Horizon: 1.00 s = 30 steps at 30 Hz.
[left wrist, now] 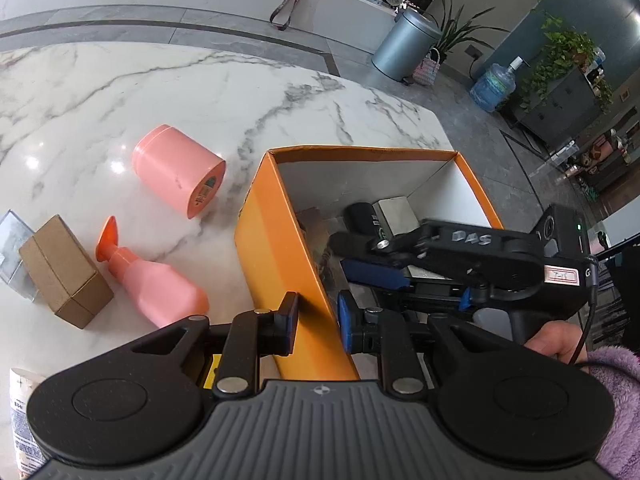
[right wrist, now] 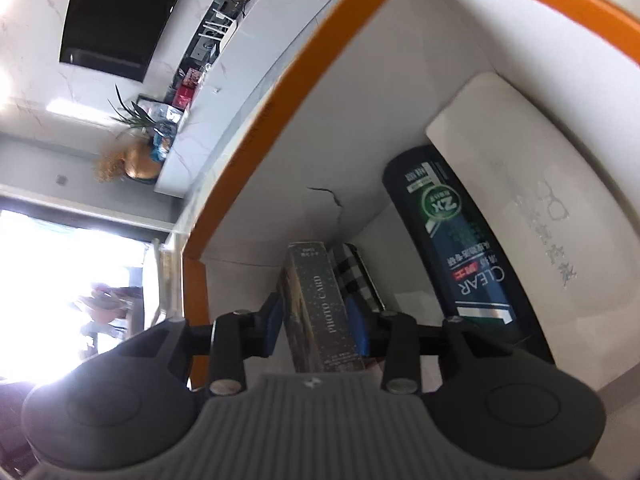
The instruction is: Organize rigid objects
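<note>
An orange box (left wrist: pixel 276 240) with a white inside stands on the marble table. My left gripper (left wrist: pixel 318 326) is shut on its near left wall, one finger outside and one inside. My right gripper (right wrist: pixel 318 322) reaches into the box (right wrist: pixel 320 64) and is shut on a dark "PHOTO CARD" box (right wrist: pixel 320 300). It also shows in the left wrist view (left wrist: pixel 368 256). Inside lie a dark blue CLEAR bottle (right wrist: pixel 452 248), a white case (right wrist: pixel 540 200) and a chequered item (right wrist: pixel 356 276).
On the table left of the box lie a pink cylinder (left wrist: pixel 178 170), a pink spray bottle (left wrist: pixel 152 280), a brown cardboard box (left wrist: pixel 64 272), a clear case (left wrist: pixel 10 248) and a white labelled container (left wrist: pixel 24 420). The table edge runs behind the orange box.
</note>
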Each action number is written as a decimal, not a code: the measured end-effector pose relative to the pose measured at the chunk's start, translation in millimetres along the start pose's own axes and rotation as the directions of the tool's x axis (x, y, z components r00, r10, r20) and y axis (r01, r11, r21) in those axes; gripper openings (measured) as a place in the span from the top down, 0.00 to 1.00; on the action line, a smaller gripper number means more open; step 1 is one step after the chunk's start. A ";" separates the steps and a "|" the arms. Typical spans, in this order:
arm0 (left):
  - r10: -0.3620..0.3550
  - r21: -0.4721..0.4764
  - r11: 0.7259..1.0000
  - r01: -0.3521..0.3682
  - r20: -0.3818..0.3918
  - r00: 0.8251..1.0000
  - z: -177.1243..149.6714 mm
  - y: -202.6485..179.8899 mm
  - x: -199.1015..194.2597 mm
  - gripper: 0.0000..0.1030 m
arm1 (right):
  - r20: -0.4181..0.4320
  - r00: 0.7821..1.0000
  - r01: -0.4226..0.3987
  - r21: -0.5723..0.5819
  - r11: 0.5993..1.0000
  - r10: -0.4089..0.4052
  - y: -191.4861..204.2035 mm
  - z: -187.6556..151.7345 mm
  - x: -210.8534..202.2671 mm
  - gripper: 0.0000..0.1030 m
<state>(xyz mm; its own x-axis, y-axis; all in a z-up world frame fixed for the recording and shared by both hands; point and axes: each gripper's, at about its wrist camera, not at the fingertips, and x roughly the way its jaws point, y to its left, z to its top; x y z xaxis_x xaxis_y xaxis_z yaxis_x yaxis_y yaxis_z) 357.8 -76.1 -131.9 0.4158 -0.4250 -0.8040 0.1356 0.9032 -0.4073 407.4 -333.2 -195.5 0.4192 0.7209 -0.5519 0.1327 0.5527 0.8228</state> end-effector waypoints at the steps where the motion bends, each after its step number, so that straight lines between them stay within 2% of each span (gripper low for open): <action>1: -0.005 -0.001 1.000 0.005 -0.001 1.000 0.0 0.9 0.0 0.77 | 0.002 0.999 -0.039 0.031 0.999 0.039 -5.3 1.0 -4.3 0.63; 2: -0.006 0.002 1.000 0.006 -0.001 1.000 0.1 0.7 0.0 0.77 | 0.006 0.996 -0.084 0.042 0.996 0.083 -7.1 1.0 -7.5 0.66; 3: 0.000 0.006 1.000 0.000 -0.001 1.000 0.3 -0.4 0.3 0.77 | -0.013 0.989 -0.145 0.049 0.988 0.146 -6.6 0.6 -8.6 0.84; 4: 0.006 0.013 1.000 -0.006 -0.001 1.000 0.5 -2.0 0.4 0.77 | -0.053 0.984 -0.167 0.054 0.985 0.169 -3.5 -0.9 -4.3 0.94; 5: 0.009 0.018 1.000 -0.009 -0.002 1.000 0.4 -2.8 0.4 0.77 | -0.065 0.994 -0.087 -0.002 0.996 0.087 5.7 -4.4 0.6 0.87; 6: 0.008 0.016 1.000 -0.008 -0.002 1.000 0.5 -2.4 0.3 0.77 | -0.051 0.999 -0.017 -0.073 0.997 0.014 14.3 -7.9 3.9 0.87; 8: -0.002 0.009 1.000 0.002 -0.004 1.000 0.3 0.4 -1.0 0.77 | -0.049 0.996 0.064 -0.108 0.992 -0.070 19.8 -9.7 11.9 0.86; 10: -0.009 0.006 1.000 0.009 -0.005 1.000 0.7 2.4 -1.3 0.77 | -0.032 0.997 0.062 -0.096 0.993 -0.065 20.6 -5.2 13.3 0.85; 11: -0.010 0.007 1.000 0.010 -0.003 1.000 0.8 2.7 -1.1 0.77 | -0.019 0.998 0.054 -0.093 0.994 -0.056 21.8 -5.6 10.3 0.78; 12: -0.009 0.010 1.000 0.009 -0.003 1.000 0.8 2.5 -1.1 0.77 | 0.004 0.999 0.051 -0.090 0.995 -0.051 23.6 -6.4 5.6 0.62; 14: -0.005 0.018 1.000 0.005 -0.002 1.000 0.3 1.1 -0.6 0.77 | 0.028 0.999 0.025 -0.102 0.994 -0.022 29.6 -8.5 -3.3 0.48; 15: -0.005 0.019 1.000 0.005 -0.002 1.000 0.4 1.0 -0.8 0.77 | 0.023 1.000 0.009 -0.113 0.994 -0.006 33.4 -6.1 -9.1 0.50; 16: -0.006 0.014 1.000 0.006 -0.003 1.000 0.3 0.9 -0.9 0.77 | 0.024 0.999 0.026 -0.133 0.991 -0.023 38.4 -6.1 -8.6 0.50; 18: -0.009 0.007 1.000 0.009 -0.004 1.000 -0.1 1.5 -1.3 0.77 | 0.052 0.991 0.133 -0.206 0.969 -0.125 51.4 -7.6 -10.7 0.51; 20: -0.011 0.007 1.000 0.011 -0.001 1.000 -0.5 1.4 -1.2 0.77 | 0.071 0.965 0.262 -0.261 0.929 -0.252 55.7 -8.6 -6.3 0.52; 21: -0.011 0.008 1.000 0.011 0.000 1.000 -0.6 1.4 -1.1 0.77 | 0.064 0.958 0.287 -0.271 0.919 -0.280 47.7 -11.0 -9.5 0.52; 23: -0.011 0.009 1.000 0.011 0.001 1.000 -0.3 1.6 -0.9 0.77 | 0.038 0.948 0.312 -0.278 0.908 -0.315 34.3 -15.1 -13.7 0.52; 26: -0.014 0.008 1.000 0.014 0.000 1.000 -0.3 2.0 -0.7 0.77 | 0.024 0.921 0.372 -0.341 0.863 -0.388 32.0 -18.5 -1.6 0.54; 29: -0.019 0.006 1.000 0.019 -0.002 1.000 0.6 3.8 -0.3 0.77 | -0.010 0.924 0.351 -0.380 0.856 -0.383 31.1 -20.6 8.7 0.56; 30: -0.015 0.006 1.000 0.015 -0.001 1.000 0.6 3.8 -0.6 0.77 | -0.010 0.922 0.352 -0.393 0.849 -0.387 32.1 -22.5 12.5 0.59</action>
<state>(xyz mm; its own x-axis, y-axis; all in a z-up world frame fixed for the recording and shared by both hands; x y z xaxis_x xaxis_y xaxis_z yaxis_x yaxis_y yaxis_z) 358.6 -72.3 -132.7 0.4128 -0.4385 -0.7983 0.1474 0.8971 -0.4166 396.8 -297.1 -179.0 0.3260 0.4550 -0.8287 -0.0923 0.8877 0.4511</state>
